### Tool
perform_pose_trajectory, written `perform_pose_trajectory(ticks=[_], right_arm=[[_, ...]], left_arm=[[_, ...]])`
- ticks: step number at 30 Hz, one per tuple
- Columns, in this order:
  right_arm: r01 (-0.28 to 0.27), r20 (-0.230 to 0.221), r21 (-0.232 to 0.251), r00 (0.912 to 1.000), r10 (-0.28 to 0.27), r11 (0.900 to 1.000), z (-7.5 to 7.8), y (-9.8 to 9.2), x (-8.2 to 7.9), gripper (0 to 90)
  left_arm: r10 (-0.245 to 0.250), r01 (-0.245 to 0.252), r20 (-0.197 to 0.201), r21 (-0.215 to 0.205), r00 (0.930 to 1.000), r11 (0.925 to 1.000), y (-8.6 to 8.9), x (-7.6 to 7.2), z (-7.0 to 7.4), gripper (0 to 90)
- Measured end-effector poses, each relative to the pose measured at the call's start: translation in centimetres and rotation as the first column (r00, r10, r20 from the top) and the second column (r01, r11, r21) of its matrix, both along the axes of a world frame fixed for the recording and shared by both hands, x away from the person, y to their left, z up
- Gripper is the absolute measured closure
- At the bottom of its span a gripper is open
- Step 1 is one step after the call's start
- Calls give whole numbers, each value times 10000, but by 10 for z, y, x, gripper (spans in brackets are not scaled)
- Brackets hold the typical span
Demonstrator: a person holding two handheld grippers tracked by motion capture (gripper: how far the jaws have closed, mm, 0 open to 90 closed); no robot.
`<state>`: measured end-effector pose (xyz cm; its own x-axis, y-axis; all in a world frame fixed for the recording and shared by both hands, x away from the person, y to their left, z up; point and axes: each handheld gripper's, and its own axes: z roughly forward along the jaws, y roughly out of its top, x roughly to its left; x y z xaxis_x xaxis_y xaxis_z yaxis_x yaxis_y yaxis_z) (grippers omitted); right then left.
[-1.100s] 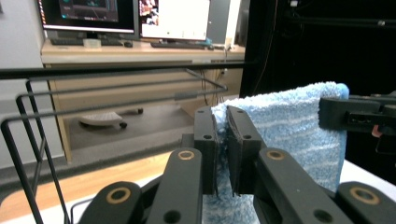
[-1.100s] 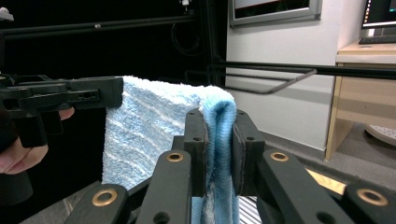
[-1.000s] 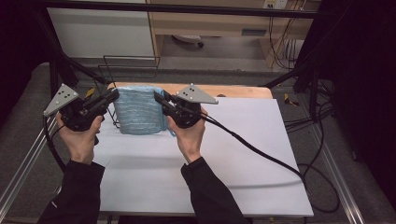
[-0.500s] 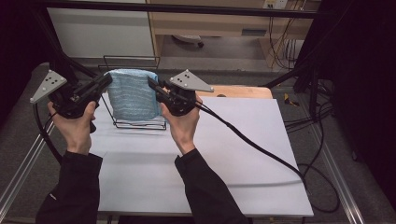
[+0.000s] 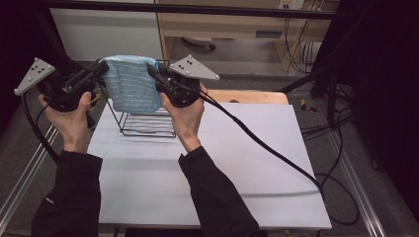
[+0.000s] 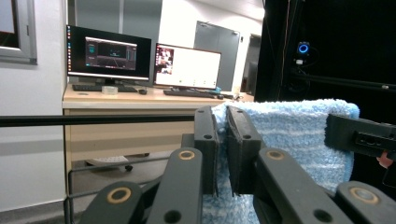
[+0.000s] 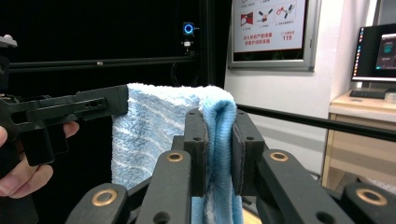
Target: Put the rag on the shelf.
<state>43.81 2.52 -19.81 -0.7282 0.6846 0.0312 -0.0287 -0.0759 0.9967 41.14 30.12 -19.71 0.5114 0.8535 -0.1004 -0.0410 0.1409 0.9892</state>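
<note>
- So, both grippers have the blue towel (image 5: 131, 86) pinched and it's up in the air, stretched flat between them above the wire rack (image 5: 148, 121).
- Left gripper (image 5: 102, 69) is clamped on the towel's upper left corner (in the left gripper view you can see the fabric squeezed right between the two black jaws (image 6: 223, 140)).
- Right gripper (image 5: 150, 70) is clamped on the upper right corner, same deal: in the right gripper view a fold of blue cloth (image 7: 219, 140) hangs between the jaws and drapes down below them.
- Towel hangs down from its top edge, the bottom edge sitting above the rack's base, not touching the table (image 5: 247, 163) as far as I can tell.
- Rack is a black wire thing standing on the white table sheet, toward the far left part, just behind the hands.
- Left hand (image 5: 74, 121) and right hand (image 5: 188, 116) are both raised, dark sleeves coming in from the bottom.
- Black cable (image 5: 267, 148) trails from the right gripper across the table and off the right edge.
- Grey triangular plates sit on top of each gripper (they tilt outward).
</note>
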Motion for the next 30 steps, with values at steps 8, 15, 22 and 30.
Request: perform_pose_trajectory(ticks=[8, 15, 22, 30], right_arm=[[-1, 218, -12, 9998, 1, 10000, 16, 12, 8, 794], [4, 485, -40, 9988, -2, 10000, 33, 22, 15, 794], [22, 598, -17, 9982, -20, 10000, 44, 28, 22, 794], [-22, 779, -70, 9970, 27, 10000, 57, 34, 38, 793]], left_arm=[[303, -301, 223, -118, 9993, 9995, 8, 7, 14, 836], [459, -436, 546, -425, 9975, 9981, 14, 14, 25, 836], [600, -573, 549, -509, 9967, 9971, 18, 21, 35, 837], [784, -749, 495, -675, 9957, 9949, 22, 35, 46, 836]])
